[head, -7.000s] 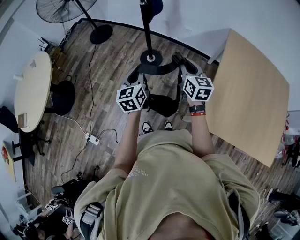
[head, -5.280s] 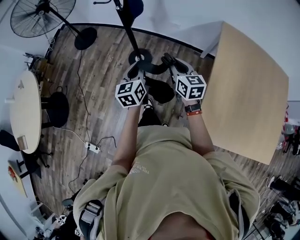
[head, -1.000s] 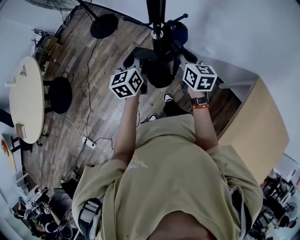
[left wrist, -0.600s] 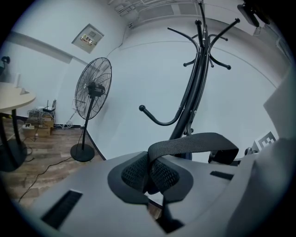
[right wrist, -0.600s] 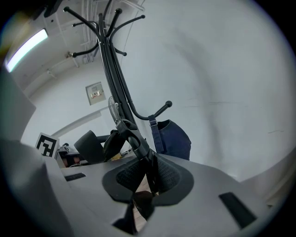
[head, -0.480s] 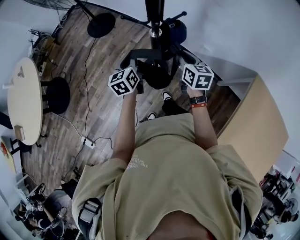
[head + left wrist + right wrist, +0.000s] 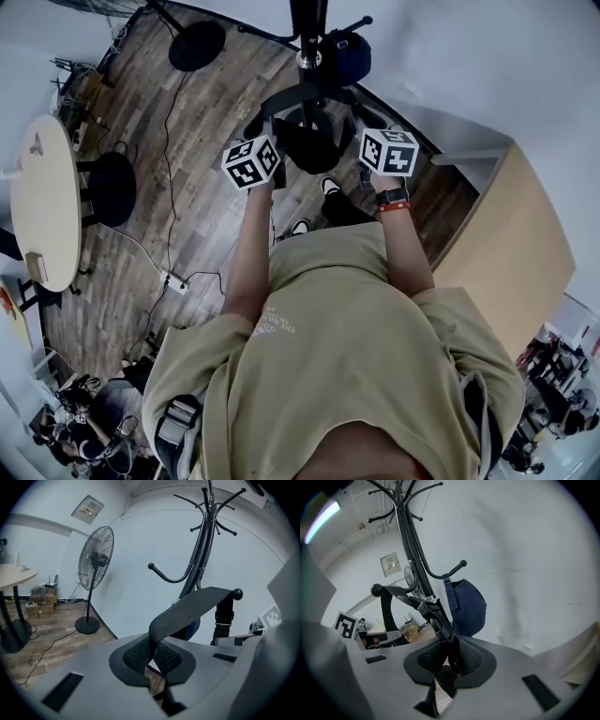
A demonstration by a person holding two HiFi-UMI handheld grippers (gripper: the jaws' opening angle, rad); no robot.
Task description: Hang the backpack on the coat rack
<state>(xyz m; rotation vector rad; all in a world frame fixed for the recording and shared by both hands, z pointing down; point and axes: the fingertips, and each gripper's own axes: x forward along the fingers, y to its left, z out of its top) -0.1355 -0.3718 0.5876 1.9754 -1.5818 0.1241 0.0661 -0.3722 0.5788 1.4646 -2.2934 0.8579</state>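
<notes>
The black backpack point(image 7: 305, 142) hangs in the air between my two grippers, close in front of the black coat rack point(image 7: 307, 28). My left gripper point(image 7: 269, 124) is shut on its grey webbing strap point(image 7: 187, 611). That strap runs up and lies over a ball-tipped hook point(image 7: 237, 593) of the coat rack point(image 7: 201, 541). My right gripper point(image 7: 364, 120) is shut on the other end of the strap point(image 7: 436, 620). From there the strap leads to the same hook point(image 7: 376, 590). A navy cap point(image 7: 465, 604) hangs on another hook, just behind the right jaws.
A standing fan point(image 7: 96, 559) is left of the rack, by the white wall. At the far left stands a round table point(image 7: 37, 206). A light wooden tabletop point(image 7: 511, 244) is on the right. A power strip and cables point(image 7: 173, 281) lie on the wood floor.
Over seven seconds the backpack went from the floor up to the rack. In the last second both grippers moved forward and the strap came over the hook.
</notes>
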